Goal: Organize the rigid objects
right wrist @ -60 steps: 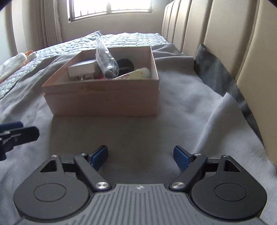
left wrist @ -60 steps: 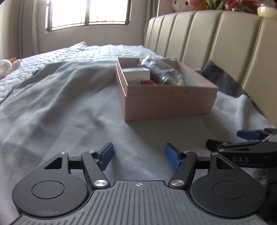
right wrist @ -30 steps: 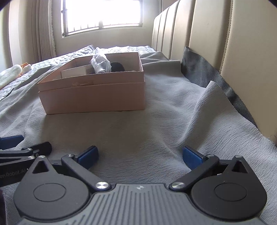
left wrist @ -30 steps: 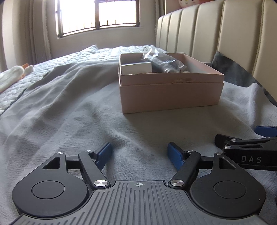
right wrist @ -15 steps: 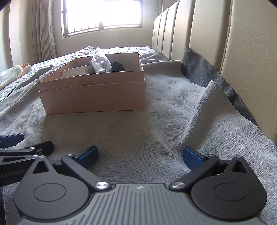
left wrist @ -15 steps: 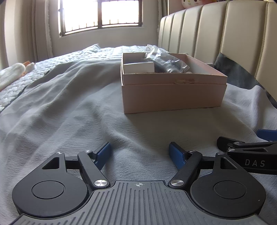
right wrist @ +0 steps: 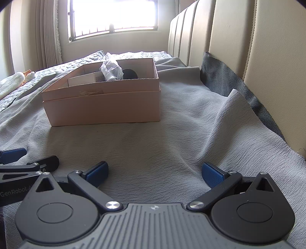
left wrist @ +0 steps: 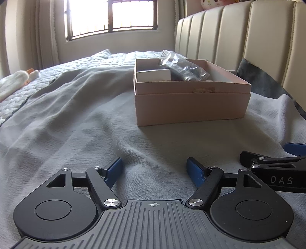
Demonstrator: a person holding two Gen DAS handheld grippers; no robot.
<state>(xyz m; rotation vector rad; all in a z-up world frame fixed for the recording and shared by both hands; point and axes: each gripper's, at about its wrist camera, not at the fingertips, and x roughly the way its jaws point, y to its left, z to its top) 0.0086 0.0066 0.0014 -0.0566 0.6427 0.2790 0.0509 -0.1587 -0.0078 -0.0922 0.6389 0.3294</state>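
Note:
A pink cardboard box (left wrist: 191,105) (right wrist: 103,109) stands on the grey bed sheet ahead of both grippers. Inside it lie a white carton (left wrist: 154,75) (right wrist: 84,80), a dark item in a clear plastic bag (left wrist: 181,70) (right wrist: 111,70) and a black round object (right wrist: 130,73). My left gripper (left wrist: 155,169) rests low over the sheet, open, nothing between its blue pads. My right gripper (right wrist: 155,172) is open too, wider, and empty. Each gripper shows at the edge of the other's view.
A padded beige headboard (right wrist: 258,47) runs along the right, with a dark grey cloth (right wrist: 225,76) at its base. A quilted cover (left wrist: 95,61) and a white plush item (left wrist: 13,82) lie at the far left. A barred window (left wrist: 112,17) is at the back.
Both grippers have sunk lower and drawn back a little from the box over two seconds. The right gripper's fingers stand wider apart than at first. In the last half second almost nothing moves.

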